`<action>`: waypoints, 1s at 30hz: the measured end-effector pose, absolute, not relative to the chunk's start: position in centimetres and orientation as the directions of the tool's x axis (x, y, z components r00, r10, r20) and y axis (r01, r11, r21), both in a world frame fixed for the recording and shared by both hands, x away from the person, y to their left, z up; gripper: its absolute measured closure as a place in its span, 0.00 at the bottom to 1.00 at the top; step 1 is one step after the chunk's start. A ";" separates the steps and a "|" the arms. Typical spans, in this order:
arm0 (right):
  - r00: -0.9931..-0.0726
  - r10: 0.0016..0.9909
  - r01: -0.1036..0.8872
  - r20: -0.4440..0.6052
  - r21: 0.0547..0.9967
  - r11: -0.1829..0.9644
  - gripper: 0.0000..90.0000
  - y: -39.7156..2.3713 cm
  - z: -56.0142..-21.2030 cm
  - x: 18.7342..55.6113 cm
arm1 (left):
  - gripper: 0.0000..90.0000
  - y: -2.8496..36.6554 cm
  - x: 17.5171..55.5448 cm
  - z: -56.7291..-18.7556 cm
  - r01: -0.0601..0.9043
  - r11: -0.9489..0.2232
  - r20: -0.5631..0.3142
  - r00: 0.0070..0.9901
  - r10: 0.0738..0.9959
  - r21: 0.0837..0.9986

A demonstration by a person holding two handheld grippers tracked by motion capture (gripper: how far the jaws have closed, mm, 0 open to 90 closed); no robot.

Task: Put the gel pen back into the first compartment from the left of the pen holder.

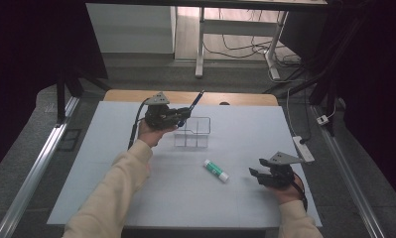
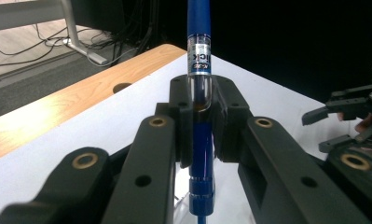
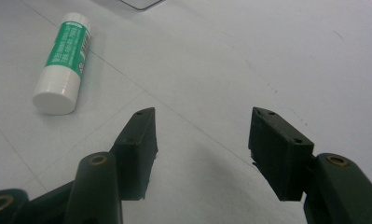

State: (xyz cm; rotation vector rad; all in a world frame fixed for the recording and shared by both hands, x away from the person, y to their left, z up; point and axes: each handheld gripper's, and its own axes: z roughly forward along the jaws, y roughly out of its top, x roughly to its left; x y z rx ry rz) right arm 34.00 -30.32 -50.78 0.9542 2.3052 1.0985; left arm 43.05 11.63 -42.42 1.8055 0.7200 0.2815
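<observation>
Blue pen clamped upright, left tongs raised; right tongs low, agape

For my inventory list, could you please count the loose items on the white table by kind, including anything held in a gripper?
Blue pen, held in the left gripper: 1
Glue stick, white and green, lying on the table: 1
Clear plastic organizer with compartments: 1
Total: 3
</observation>
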 end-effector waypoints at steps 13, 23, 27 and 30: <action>-0.679 0.731 0.406 -0.070 0.793 0.453 0.46 -30.4 -50.8 34.0 | 0.88 11.8 44.9 -44.2 0.368 -0.163 -0.190 0.753 0.630 0.916; -0.677 0.732 0.409 -0.069 0.793 0.452 0.46 -30.4 -50.8 34.0 | 0.88 11.9 45.9 -45.2 0.386 -0.149 -0.207 0.736 0.644 0.910; -0.676 0.733 0.411 -0.069 0.791 0.454 0.46 -30.4 -50.9 34.1 | 0.88 12.0 46.0 -45.6 0.395 -0.156 -0.210 0.736 0.644 0.905; -0.679 0.731 0.409 -0.066 0.793 0.452 0.46 -30.4 -50.9 34.1 | 0.88 12.1 46.1 -45.8 0.398 -0.154 -0.212 0.732 0.647 0.904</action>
